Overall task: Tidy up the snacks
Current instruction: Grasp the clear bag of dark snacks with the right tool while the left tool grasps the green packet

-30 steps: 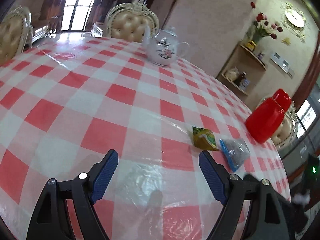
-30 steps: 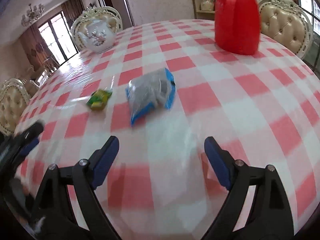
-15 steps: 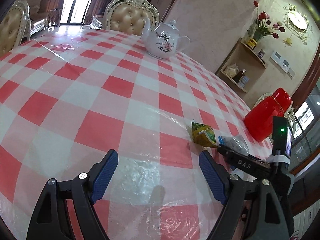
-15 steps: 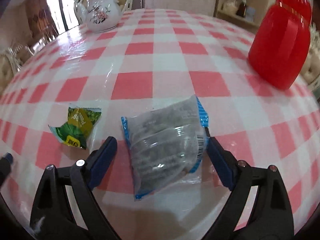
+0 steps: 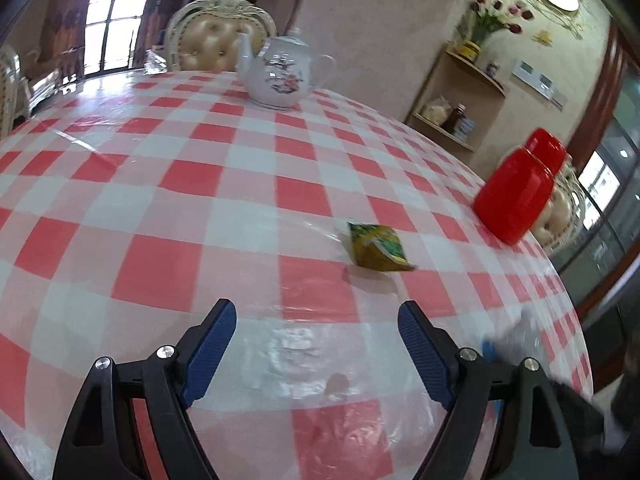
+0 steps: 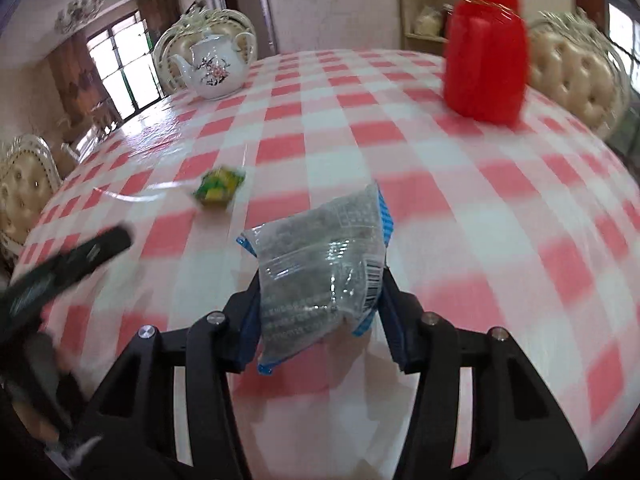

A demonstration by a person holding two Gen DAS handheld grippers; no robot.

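My right gripper (image 6: 320, 300) is shut on a clear snack bag with blue edges (image 6: 320, 264) and holds it above the checked tablecloth. A small green and yellow snack packet (image 6: 219, 189) lies on the cloth beyond it to the left; it also shows in the left wrist view (image 5: 378, 247). My left gripper (image 5: 316, 332) is open and empty, low over the table, with the green packet ahead and a little to the right. The blue-edged bag shows as a blur at the lower right of the left wrist view (image 5: 516, 340).
A red lidded jar (image 6: 484, 64) stands at the far right of the round table (image 6: 500, 220); it also shows in the left wrist view (image 5: 516, 196). A white floral teapot (image 5: 280, 76) stands at the back. Cream padded chairs (image 6: 572, 76) ring the table.
My right gripper closed on the blue-edged bag and lifted it off the cloth. The left gripper turned toward the green packet, staying open.
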